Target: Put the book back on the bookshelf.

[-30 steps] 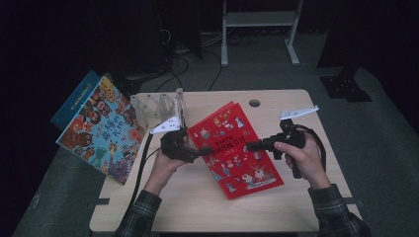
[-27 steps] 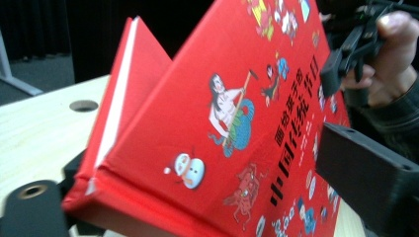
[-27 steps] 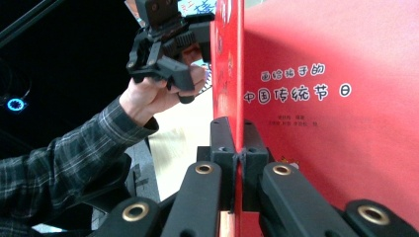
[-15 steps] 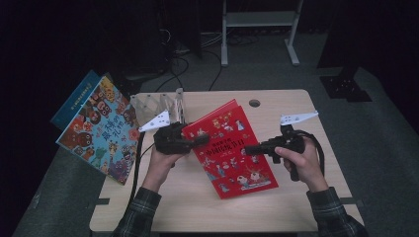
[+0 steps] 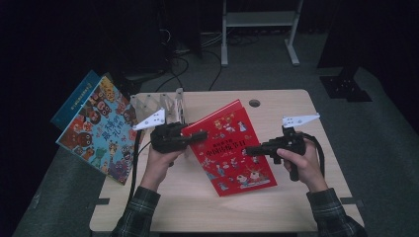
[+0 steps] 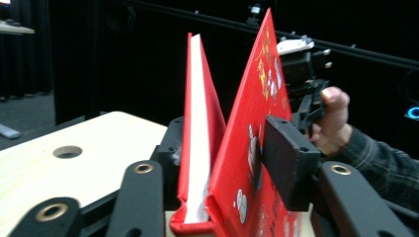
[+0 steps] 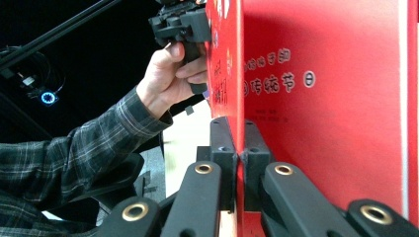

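High view shows us our left gripper (image 5: pixel 200 137) and right gripper (image 5: pixel 249 150) at the red book (image 5: pixel 232 148). Our right jaws pinch its front cover shut tight; our left jaws, half open, straddle the book's left edge.

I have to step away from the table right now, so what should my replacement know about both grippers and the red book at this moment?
Left gripper: jaws straddle the spine end of the red book, one pad against the front cover; whether it pinches firmly, I cannot tell.
Right gripper: shut on the red book, jaws clamped on the cover's edge.
Book: on the table, held between both grippers, its cover parted from the white pages in the left gripper view.
Nearby: a clear stand at the table's back left, a blue picture book leaning off the left edge.
Done: book gripped from both sides.
Left: likely placing it in the stand.
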### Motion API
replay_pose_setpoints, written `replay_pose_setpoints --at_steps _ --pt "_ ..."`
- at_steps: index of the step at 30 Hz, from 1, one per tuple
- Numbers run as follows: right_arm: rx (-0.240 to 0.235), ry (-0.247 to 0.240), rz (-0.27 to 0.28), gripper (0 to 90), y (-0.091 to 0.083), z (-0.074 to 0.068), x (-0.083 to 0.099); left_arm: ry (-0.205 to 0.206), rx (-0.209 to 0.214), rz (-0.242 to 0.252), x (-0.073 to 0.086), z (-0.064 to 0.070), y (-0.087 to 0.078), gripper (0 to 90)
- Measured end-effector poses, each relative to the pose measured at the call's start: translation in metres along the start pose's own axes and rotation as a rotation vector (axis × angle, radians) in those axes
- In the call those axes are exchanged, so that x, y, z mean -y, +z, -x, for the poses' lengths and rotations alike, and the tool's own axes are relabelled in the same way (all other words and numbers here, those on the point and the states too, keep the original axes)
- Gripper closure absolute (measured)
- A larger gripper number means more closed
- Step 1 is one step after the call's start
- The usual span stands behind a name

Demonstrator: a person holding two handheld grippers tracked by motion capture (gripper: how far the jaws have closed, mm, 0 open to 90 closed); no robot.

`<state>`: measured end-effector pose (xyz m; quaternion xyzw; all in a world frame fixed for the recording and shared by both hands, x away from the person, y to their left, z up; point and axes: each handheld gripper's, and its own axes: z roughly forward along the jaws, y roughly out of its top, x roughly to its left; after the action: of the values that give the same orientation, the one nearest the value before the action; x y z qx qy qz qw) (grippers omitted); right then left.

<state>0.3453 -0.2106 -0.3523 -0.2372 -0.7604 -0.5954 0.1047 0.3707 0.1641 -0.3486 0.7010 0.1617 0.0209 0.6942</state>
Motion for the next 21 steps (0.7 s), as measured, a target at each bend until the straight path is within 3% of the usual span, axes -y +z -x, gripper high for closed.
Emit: replay_pose_setpoints --at_steps 16,21 --pt "-0.024 -0.051 -0.019 80.4 0.003 0.008 0.011 0.014 0.161 0.003 -0.014 0.007 0.001 76.9" --pt "-0.023 -0.054 -0.020 78.2 0.005 0.011 0.014 0.036 0.163 -0.022 -0.020 0.012 0.004 78.7"
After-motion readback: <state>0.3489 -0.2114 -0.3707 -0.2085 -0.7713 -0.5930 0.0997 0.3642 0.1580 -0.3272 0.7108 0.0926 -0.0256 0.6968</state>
